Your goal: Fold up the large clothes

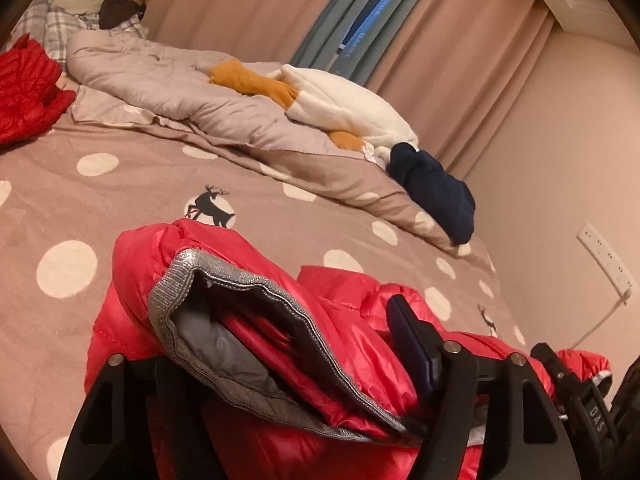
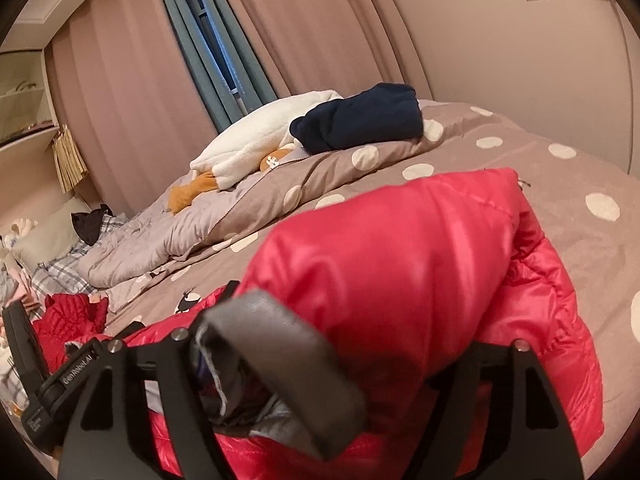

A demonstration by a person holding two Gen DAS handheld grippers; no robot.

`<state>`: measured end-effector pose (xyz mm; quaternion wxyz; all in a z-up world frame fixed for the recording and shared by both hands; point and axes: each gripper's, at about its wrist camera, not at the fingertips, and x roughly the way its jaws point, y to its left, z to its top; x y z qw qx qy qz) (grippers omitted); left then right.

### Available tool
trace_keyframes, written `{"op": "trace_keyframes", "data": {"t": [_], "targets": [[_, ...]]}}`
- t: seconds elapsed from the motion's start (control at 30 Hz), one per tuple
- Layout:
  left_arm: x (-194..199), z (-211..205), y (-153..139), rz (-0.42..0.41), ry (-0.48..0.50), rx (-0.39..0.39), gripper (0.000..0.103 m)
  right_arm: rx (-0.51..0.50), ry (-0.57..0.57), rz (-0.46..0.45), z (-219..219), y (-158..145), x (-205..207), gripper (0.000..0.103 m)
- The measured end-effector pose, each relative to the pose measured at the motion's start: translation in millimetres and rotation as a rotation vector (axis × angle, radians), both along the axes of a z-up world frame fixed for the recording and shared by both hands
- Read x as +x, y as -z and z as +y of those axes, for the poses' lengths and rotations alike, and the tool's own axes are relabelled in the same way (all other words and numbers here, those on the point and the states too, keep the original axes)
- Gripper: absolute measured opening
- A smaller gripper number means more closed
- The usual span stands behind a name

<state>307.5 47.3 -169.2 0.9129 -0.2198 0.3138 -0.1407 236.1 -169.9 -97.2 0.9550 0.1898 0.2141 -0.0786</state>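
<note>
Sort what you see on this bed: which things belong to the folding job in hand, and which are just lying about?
In the job:
red puffer jacket
left gripper
right gripper

Lying about:
navy garment
white plush toy
second red jacket
grey duvet

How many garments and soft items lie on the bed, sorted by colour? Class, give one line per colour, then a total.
Red: 2, the red puffer jacket in the grippers and the second red jacket
Navy: 1, navy garment
White and orange: 1, plush item
Dark brown: 1, dark brown item
Total: 5
</note>
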Motion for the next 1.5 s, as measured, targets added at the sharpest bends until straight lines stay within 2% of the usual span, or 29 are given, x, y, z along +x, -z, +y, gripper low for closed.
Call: {"op": "trace_keyframes", "data": {"t": [0.13, 0.2, 0.33, 0.73, 1.1, 1.17, 1.5], "targets": [[-1, -2, -3, -0.017, -0.018, 0.04, 0.072, -0.038, -0.009, 0.005, 3, -1, 1, 0.082], [-2, -3, -3, -0.023, -0.022, 0.044, 0.073, -0.026, -0.009, 0.002, 0, 0, 2, 0.083], [-3, -5, -3, -0.03, -0.019, 0.048, 0.081, 0.011, -0.003, -0.004, -4, 2, 3, 0.086], [-7, -4, -3, -0.035, -0.037, 0.064, 0.083, 0.017, -0.017, 0.007, -2, 0, 2, 0.09], [-10, -7, -4, -0.039, -0.05, 0.088, 0.092, 0.005, -0.03, 0.017, -1, 3, 2, 0.094], [-11, -6, -5, -0.04, -0.084, 0.116, 0.099, 0.008, -0.037, 0.015, -3, 4, 2, 0.095], [-22, 3, -17, -0.093, -0.117, 0.125, 0.099, -0.037, -0.022, -0.01, -2, -7, -6, 0.102]]}}
